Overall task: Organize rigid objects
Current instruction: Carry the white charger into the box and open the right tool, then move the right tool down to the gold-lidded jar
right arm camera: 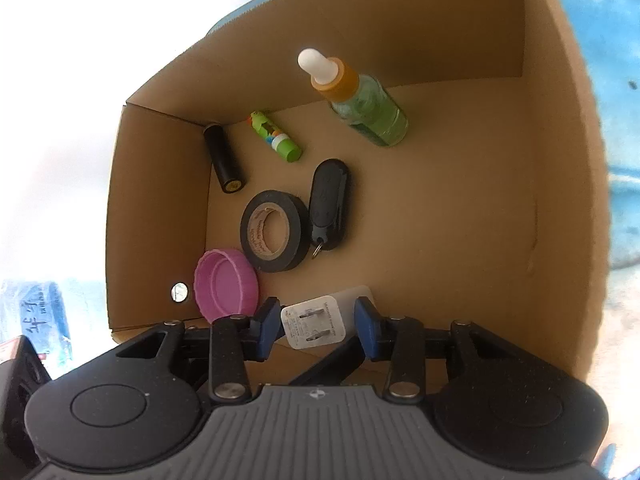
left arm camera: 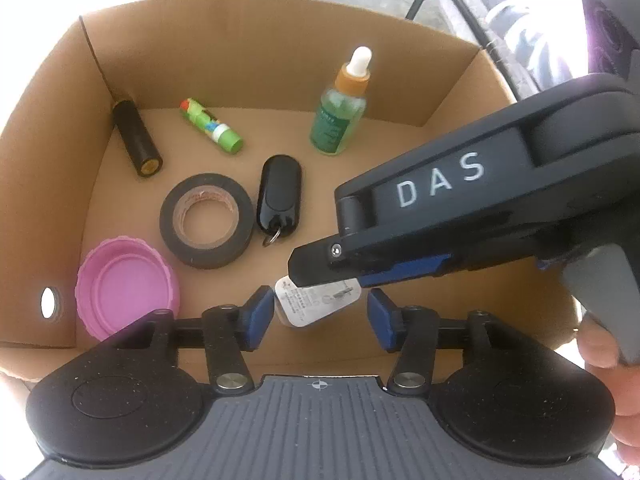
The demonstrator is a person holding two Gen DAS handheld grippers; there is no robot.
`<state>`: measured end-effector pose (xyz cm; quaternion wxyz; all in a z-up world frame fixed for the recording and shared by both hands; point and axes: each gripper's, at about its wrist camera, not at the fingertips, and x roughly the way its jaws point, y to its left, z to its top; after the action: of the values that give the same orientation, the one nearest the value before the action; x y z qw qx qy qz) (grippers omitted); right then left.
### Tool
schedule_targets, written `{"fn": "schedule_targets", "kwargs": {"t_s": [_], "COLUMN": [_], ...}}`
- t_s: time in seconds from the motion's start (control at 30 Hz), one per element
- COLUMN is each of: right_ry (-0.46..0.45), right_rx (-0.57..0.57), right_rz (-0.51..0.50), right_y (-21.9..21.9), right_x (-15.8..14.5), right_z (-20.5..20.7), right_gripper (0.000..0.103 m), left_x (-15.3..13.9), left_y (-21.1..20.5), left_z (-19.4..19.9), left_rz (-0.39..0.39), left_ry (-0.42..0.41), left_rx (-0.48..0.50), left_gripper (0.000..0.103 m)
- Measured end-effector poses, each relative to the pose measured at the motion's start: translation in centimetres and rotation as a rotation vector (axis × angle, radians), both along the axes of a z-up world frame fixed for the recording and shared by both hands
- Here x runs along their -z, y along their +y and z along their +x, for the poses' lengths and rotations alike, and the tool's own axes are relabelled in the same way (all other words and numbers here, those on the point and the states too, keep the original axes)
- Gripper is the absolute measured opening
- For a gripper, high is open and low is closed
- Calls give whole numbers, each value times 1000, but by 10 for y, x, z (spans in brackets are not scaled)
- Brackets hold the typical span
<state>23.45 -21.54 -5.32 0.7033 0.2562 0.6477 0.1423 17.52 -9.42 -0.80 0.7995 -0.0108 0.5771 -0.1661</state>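
Note:
A white plug charger (left arm camera: 308, 306) (right arm camera: 314, 322) sits low over the floor of a cardboard box (left arm camera: 240, 52), near its front wall. My right gripper (right arm camera: 316, 326) is shut on it, prongs facing that camera. In the left wrist view the right gripper's upper finger (left arm camera: 316, 268) reaches in from the right and covers the charger's top. My left gripper (left arm camera: 320, 314) straddles the same charger with its jaws open, a gap showing at the right pad (left arm camera: 380, 320).
On the box floor lie a black tape roll (left arm camera: 206, 220), a black key fob (left arm camera: 278, 196), a pink lid (left arm camera: 126, 292), a black cylinder (left arm camera: 136, 140) and a green glue stick (left arm camera: 212, 128). A green dropper bottle (left arm camera: 340, 120) stands at the back. A hand (left arm camera: 612, 360) grips the right handle.

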Motion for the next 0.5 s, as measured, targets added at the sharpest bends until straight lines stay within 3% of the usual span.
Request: {"fn": "schedule_targets", "kwargs": {"t_s": [0.17, 0.37, 0.5], "right_ry": [-99, -260, -342], "right_rx": [29, 86, 123], "right_rz": [-23, -31, -17], "right_y": [-6, -15, -17], "right_x": [-20, -66, -95], "right_z": [-6, -32, -62], "right_gripper": [46, 48, 48], "left_x": [-23, -58, -77], "left_y": [0, 4, 11], "left_z": [-16, -50, -80], "left_rz": [6, 15, 29], "left_ry": [-110, -298, -372], "left_rx": [16, 50, 73], "left_gripper": [67, 73, 74]}}
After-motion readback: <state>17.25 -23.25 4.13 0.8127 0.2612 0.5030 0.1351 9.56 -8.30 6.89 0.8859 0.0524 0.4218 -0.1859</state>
